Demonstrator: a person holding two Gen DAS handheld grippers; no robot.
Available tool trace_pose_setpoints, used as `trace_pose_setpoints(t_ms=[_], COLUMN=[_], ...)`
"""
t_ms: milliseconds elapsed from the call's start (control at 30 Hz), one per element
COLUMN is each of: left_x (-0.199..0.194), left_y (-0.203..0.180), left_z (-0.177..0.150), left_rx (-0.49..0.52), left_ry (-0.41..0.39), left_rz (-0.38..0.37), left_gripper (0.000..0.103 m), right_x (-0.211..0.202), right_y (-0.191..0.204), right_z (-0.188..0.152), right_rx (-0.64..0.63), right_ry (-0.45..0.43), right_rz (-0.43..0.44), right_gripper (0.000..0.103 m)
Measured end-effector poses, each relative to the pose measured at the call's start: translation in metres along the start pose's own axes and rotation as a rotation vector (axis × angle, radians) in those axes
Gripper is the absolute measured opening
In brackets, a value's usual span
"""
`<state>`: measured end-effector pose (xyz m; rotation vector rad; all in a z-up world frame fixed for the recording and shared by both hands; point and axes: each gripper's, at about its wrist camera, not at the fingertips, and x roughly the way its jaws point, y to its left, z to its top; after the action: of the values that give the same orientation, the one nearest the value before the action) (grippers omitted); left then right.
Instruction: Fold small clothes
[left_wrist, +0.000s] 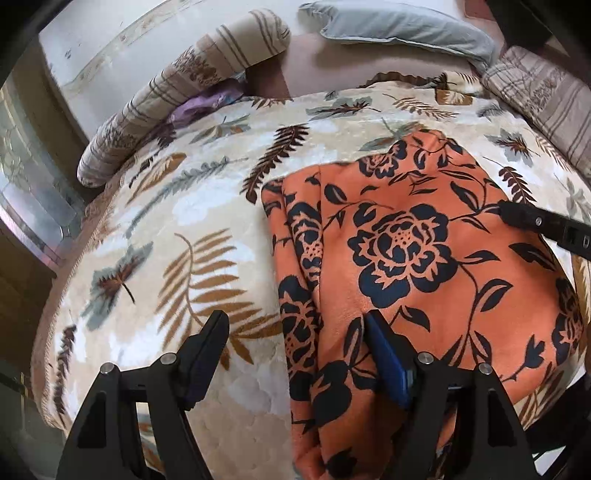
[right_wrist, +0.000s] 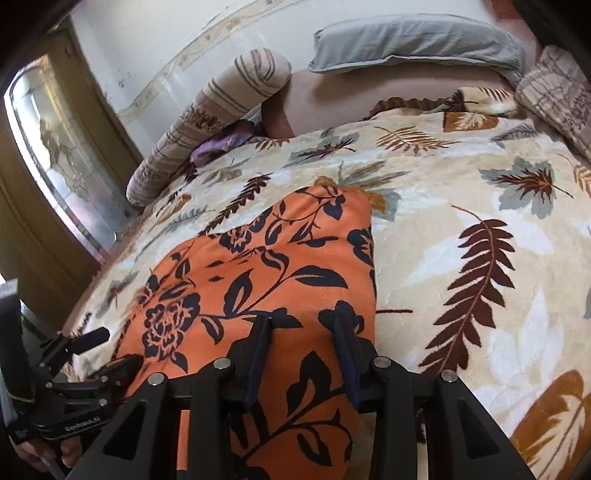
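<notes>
Slipping layers are the main risk: orange floral garment (left_wrist: 399, 258) lies part-folded mid-frame on the leaf-print blanket (left_wrist: 177, 229), stacked edges showing along its left side in the left wrist view. Left gripper (left_wrist: 297, 334) is spread wide, gripping nothing, one finger over blanket, the other over the cloth; right gripper (right_wrist: 303, 319) sits lower centre of its view, jaws parted over the cloth, no pinch visible. Grabbing just the top layer, or plush blanket with it, would likely drag the fold apart or skew it.
</notes>
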<state>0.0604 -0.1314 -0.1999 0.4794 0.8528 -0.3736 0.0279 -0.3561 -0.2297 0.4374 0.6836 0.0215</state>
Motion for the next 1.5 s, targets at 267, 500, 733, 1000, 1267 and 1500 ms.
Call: trace_pose_setpoints(t_ms=[267, 500, 733, 1000, 1267, 1500], left_x=[-0.054, -0.100, -0.137, -0.171, -0.174, -0.172], left_y=[0.001, 0.009, 0.024, 0.037, 0.035, 0.033], left_z=[0.000, -0.009, -0.015, -0.025, -0.024, -0.022], left_rx=[0.016, -0.026, -0.108, -0.173, -0.197, -0.206], left_ry=[-0.123, -0.209, -0.228, -0.270, -0.257, -0.253], left_rz=[0.042, 0.032, 0.011, 0.022, 0.021, 0.036], left_gripper=[0.076, 0.088, 0.088, 0.096, 0.097, 0.097], right_x=[-0.077, -0.127, -0.170, -0.188, -0.191, -0.193], right_y=[-0.010, 0.010, 0.034, 0.069, 0.075, 0.075], right_z=[-0.018, -0.049, -0.055, -0.059, -0.060, -0.053], right_rx=[-0.024, -0.003, 0.010, -0.003, -0.006, 0.001], right_ry=[-0.131, -0.135, -0.143, -0.110, -0.114, -0.111], right_rz=[-0.038, -0.059, -0.098, -0.123, -0.132, -0.136], right_gripper=[0.039, 0.057, 0.059, 0.059, 0.059, 0.059])
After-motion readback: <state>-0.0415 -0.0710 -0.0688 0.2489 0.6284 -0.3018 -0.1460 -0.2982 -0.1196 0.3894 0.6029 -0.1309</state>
